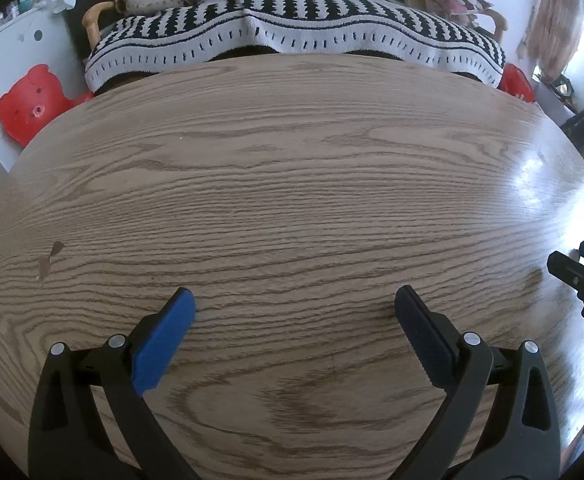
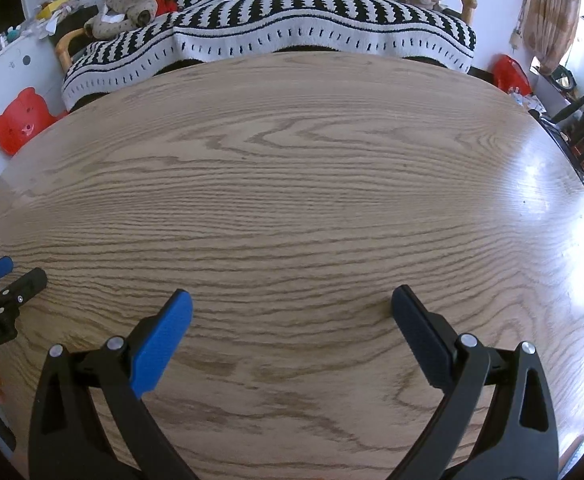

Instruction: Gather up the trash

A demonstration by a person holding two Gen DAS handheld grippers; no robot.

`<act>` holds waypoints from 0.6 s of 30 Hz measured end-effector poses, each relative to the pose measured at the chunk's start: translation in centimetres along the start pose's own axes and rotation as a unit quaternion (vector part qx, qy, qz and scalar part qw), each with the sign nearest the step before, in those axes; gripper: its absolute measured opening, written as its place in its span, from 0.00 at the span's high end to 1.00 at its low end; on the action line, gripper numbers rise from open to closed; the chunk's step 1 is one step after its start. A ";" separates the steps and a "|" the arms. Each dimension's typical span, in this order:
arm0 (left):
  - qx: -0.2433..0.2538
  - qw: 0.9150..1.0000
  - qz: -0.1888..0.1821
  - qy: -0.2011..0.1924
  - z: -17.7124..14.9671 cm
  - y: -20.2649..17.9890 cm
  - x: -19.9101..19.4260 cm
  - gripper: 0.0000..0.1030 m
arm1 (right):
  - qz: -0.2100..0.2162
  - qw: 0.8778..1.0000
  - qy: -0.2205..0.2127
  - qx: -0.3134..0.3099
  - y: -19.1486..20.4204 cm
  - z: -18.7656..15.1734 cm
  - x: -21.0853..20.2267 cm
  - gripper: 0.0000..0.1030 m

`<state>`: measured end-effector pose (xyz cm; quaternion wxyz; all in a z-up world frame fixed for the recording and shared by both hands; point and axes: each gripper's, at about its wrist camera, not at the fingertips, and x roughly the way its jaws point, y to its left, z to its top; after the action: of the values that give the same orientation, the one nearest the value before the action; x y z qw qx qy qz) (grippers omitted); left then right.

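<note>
Left wrist view: you're holding the left gripper (image 1: 293, 300) over the wooden table (image 1: 292, 184), jaws spread wide; your right gripper (image 2: 292, 300) is hovering alongside, jaws equally apart.

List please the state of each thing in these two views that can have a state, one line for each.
Left gripper: open, holds nothing, over the table.
Right gripper: open, holds nothing, over the table.
Table: bare wood in both views, with glare at its right side; no trash shows on it.
Blanket: spread over the sofa, its edge hanging down behind the table.
Curtain: hanging beside the bright window.
</note>
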<state>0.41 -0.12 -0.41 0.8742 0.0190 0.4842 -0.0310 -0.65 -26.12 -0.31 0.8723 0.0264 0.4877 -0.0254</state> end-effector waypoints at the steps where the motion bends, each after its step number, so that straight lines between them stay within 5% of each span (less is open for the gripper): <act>1: -0.001 1.000 0.001 0.000 0.0 0.0 0.0 0.06 | -0.005 1.000 0.000 -0.006 0.2 -0.1 0.1 0.06; 18: -0.015 1.000 0.015 0.009 0.6 -0.1 0.3 0.06 | -0.009 1.000 -0.010 -0.005 0.8 -0.1 0.3 0.05</act>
<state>1.07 -0.30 -0.29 0.8705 0.0135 0.4919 -0.0101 -0.56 -25.33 -0.62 0.8769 0.0175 0.4794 -0.0307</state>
